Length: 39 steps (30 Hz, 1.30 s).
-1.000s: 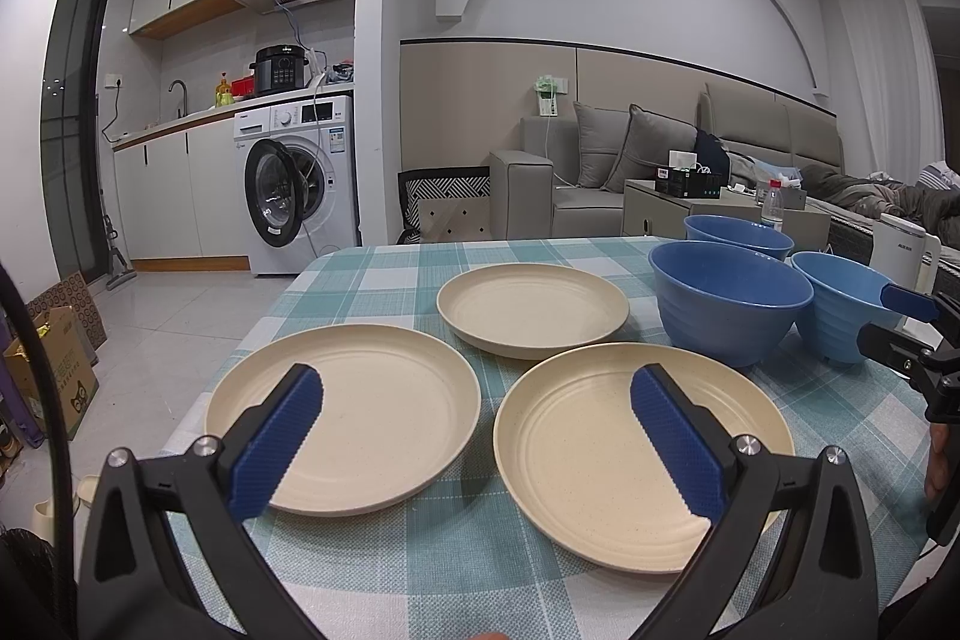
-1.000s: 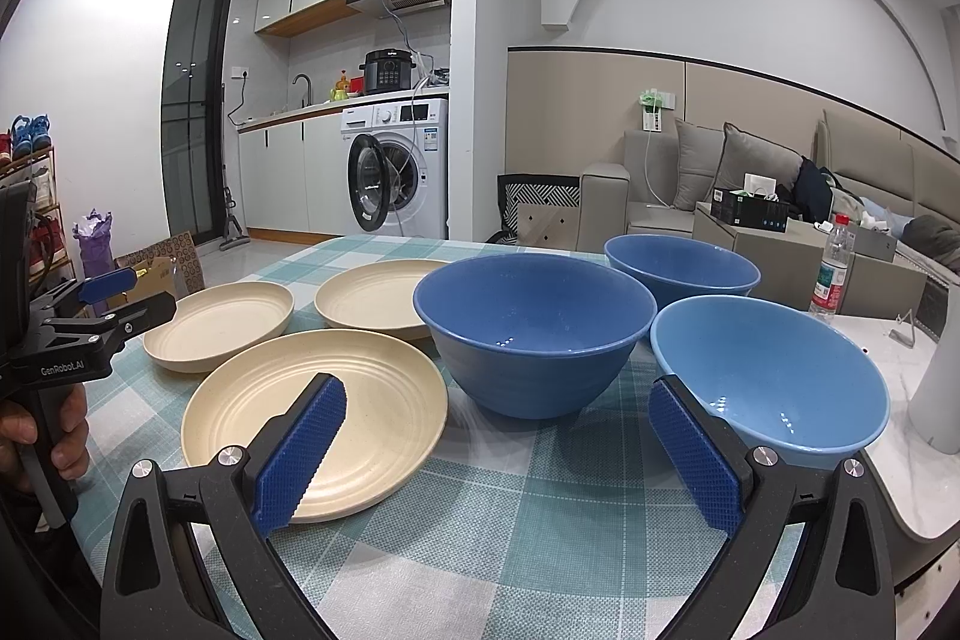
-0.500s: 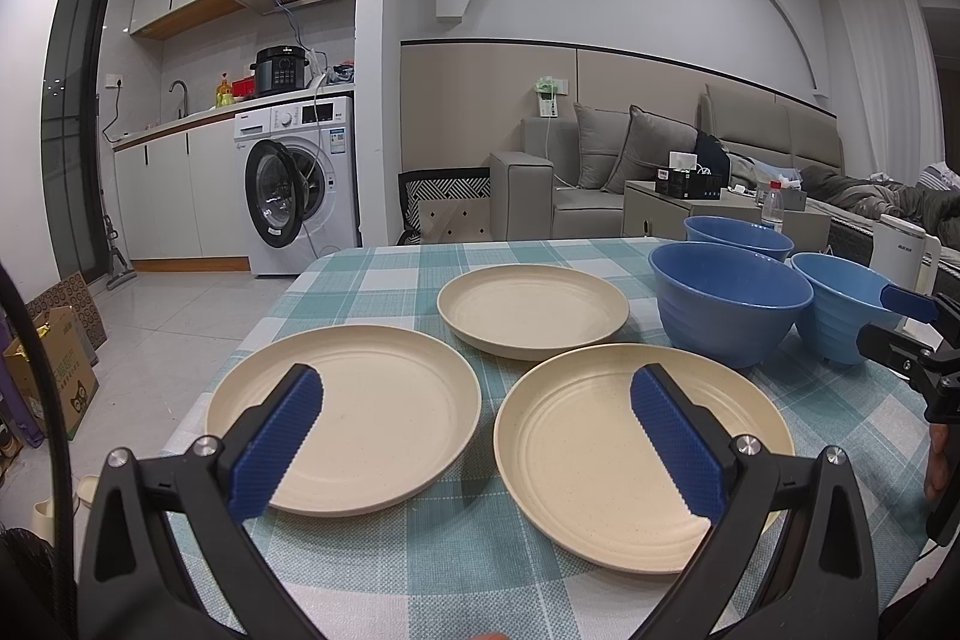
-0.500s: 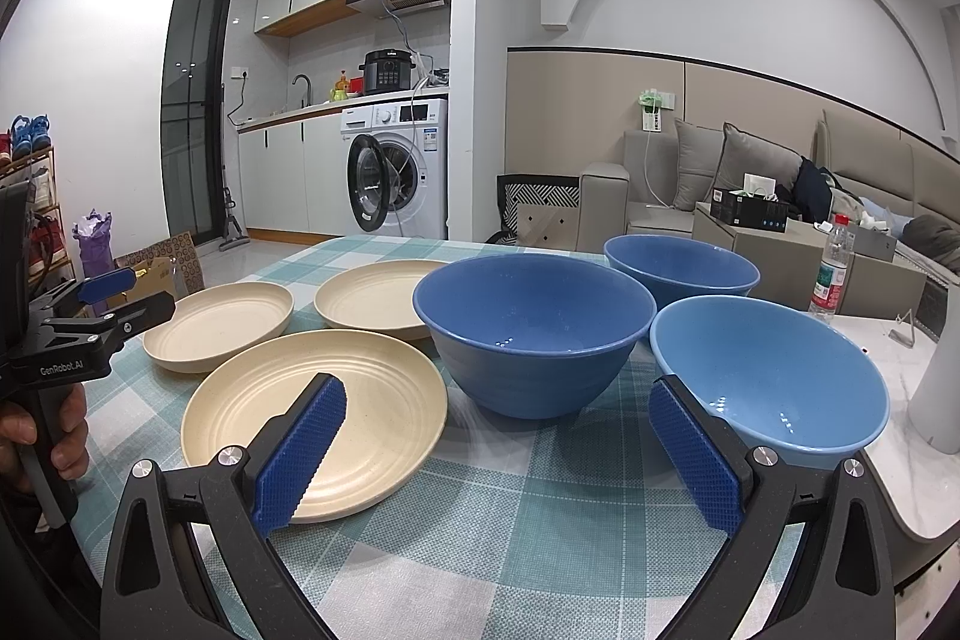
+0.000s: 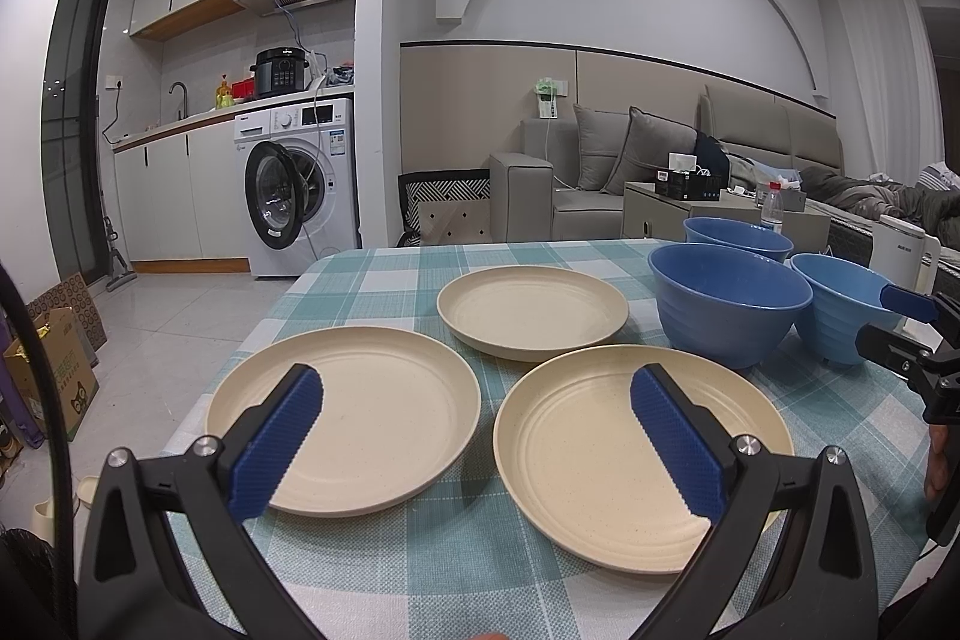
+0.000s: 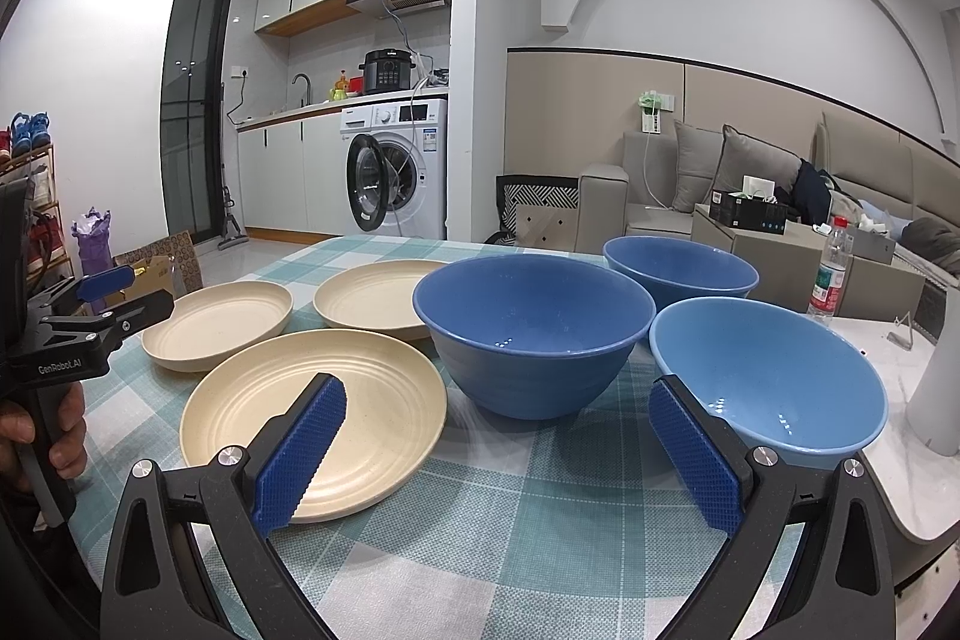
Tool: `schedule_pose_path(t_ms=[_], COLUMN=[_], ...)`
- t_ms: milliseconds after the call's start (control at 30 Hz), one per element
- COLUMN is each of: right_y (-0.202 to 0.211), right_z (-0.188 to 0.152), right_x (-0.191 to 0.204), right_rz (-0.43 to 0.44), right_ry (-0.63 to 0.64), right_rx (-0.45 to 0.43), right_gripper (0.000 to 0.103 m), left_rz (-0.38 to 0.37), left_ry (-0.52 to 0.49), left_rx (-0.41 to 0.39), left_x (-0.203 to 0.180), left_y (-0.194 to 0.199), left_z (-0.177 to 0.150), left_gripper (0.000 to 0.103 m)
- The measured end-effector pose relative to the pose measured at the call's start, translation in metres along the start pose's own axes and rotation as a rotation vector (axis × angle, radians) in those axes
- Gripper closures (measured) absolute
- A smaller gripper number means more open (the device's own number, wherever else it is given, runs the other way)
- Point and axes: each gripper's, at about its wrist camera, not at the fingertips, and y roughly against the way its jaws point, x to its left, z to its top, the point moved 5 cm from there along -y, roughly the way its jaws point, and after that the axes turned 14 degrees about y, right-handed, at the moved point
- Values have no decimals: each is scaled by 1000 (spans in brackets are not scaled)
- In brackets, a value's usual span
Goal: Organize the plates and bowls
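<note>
Left gripper (image 5: 477,436): we hold it spread wide, empty, above two plates.
Right gripper (image 6: 498,451): ours too, released, empty.
Plates (image 5: 531,307): three, apart, on the checked tablecloth (image 5: 384,268).
Bowls (image 6: 531,334): three, clustered right of the plates.

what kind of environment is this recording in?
Looks like a home, an open-plan kitchen and living room: a washing machine under the kitchen counter, a sofa, and a table with a checked cloth.
</note>
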Motion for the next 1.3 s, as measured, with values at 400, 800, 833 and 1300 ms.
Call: schedule_pose_path(t_ms=[400,800,833,1300], right_y=[1,-6,-6,2], right_z=[0,-2,-2,25], right_x=[0,-4,-4,4], right_rz=[-5,-43,-46,-17], right_ry=[1,6,11,36], right_rx=[2,38,40,33], right_gripper=[0,0,0,0], left_rz=[-1,-7,-12,-8], left_ry=[1,19,26,-5], left_rx=[2,14,26,34], left_x=[0,1,1,-6], left_y=[4,-2,-3,4], left_z=[1,1,0,9], left_gripper=[0,0,0,0])
